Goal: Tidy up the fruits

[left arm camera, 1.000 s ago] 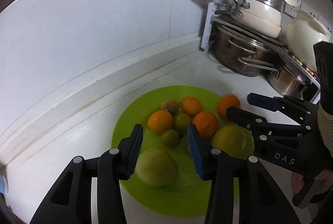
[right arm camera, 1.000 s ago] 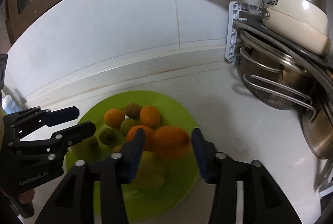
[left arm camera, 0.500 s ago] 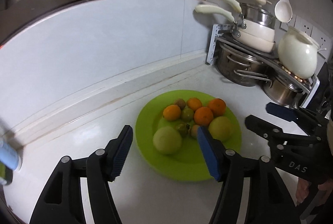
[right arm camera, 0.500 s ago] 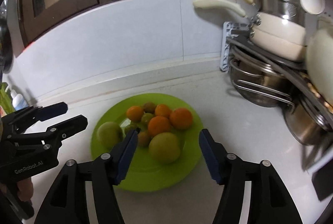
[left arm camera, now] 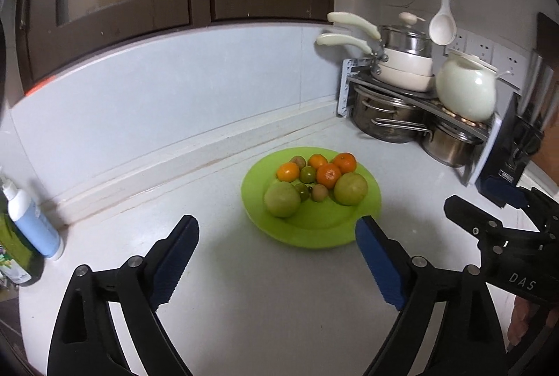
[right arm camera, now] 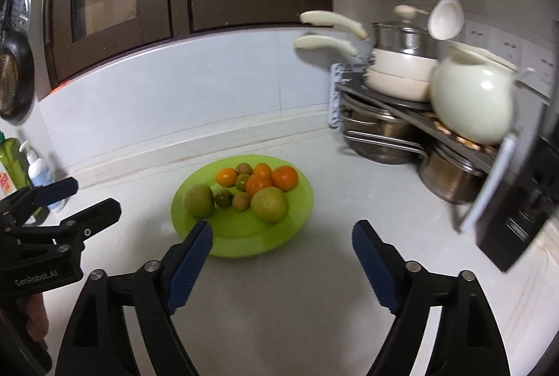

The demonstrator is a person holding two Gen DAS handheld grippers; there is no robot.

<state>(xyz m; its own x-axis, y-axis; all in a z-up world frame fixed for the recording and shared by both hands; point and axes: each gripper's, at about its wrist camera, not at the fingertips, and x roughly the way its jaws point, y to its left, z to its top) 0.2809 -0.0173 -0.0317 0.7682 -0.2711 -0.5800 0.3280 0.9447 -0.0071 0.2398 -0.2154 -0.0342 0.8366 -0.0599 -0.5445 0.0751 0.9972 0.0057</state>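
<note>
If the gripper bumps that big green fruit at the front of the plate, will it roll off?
Probably it would roll: the big green fruit is round and sits loose near the green plate's shallow rim. Its skin looks smooth, so it may slip between fingers. It likely feels heavier than the small oranges.

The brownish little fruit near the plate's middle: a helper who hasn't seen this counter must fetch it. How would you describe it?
Find the lime-green plate on the white counter, left of the pot rack. Two large pale-green fruits sit at its near side; between them lie two small ones. The brownish fruit is the right-hand one, tan and dull, while its neighbour, the small green fruit, is dark and glossy.
</note>
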